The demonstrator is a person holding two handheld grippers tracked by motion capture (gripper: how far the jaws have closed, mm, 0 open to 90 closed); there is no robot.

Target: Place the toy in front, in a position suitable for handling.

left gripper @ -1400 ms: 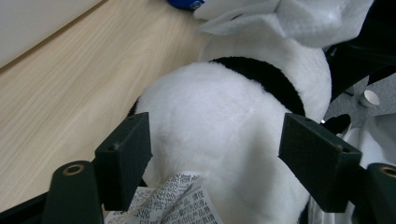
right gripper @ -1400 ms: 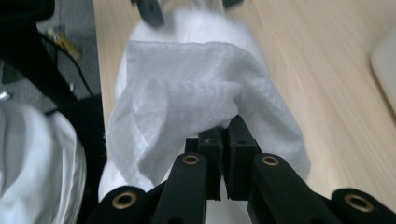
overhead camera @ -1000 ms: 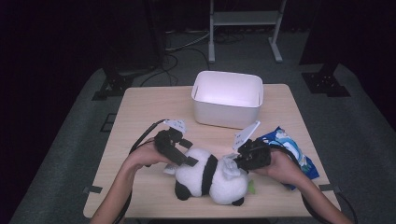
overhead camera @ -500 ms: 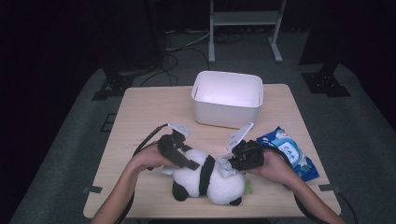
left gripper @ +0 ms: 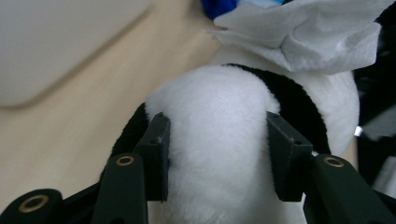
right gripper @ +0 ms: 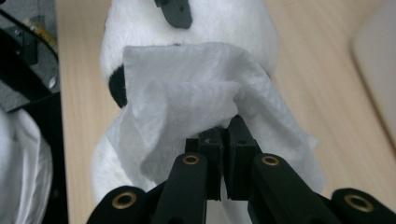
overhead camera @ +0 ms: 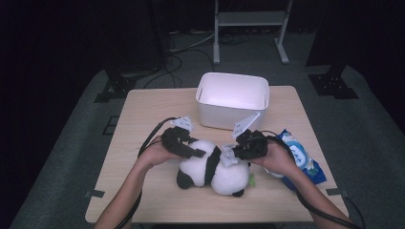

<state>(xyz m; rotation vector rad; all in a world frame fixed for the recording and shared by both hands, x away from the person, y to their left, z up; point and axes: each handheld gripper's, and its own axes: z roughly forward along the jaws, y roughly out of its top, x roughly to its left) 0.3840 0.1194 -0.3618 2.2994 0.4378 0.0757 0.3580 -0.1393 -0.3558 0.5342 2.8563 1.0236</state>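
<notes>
A light wooden table (overhead camera: 143,119) stands on grey carpet (overhead camera: 71,143) in a dark room. A white rectangular bin (overhead camera: 232,101), open at the top, sits on the far middle part of the table; in the left gripper view it appears as a blurred pale wall (left gripper: 60,42) at upper left. A blue and white packet (overhead camera: 301,160) lies flat near the table's right edge, partly hidden. A small green item (overhead camera: 251,180) lies on the tabletop just left of that packet; what it is cannot be told. Beyond the table stand a white metal frame (overhead camera: 248,21), black stand bases (overhead camera: 112,88) and loose cables (overhead camera: 184,47) on the floor.
</notes>
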